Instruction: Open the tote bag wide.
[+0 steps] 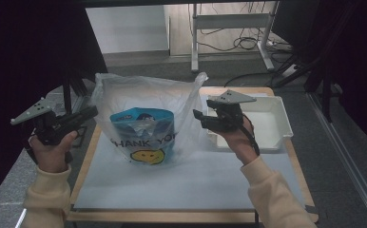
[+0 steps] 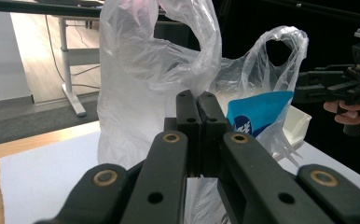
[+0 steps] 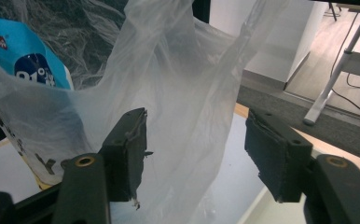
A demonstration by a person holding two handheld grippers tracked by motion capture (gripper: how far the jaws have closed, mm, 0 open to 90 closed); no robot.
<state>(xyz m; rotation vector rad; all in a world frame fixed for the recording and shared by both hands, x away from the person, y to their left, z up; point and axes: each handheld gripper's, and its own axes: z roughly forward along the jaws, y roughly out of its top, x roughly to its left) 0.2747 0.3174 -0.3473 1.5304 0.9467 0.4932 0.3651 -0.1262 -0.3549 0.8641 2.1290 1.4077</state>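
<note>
A clear plastic bag printed with a yellow smiley stands upright on the white mat. Inside it stands a blue snack pouch. My left gripper is at the bag's left edge. In the left gripper view its jaws are pressed together, and folds of the bag run down to their tips. My right gripper is at the bag's right side, below the right handle. It is open, with the bag's film hanging in the gap and the pouch beyond.
A white tray sits at the table's right, just behind my right hand, and also appears past the bag. Metal desk legs and cables stand on the floor beyond the table. The wooden table edge borders the mat.
</note>
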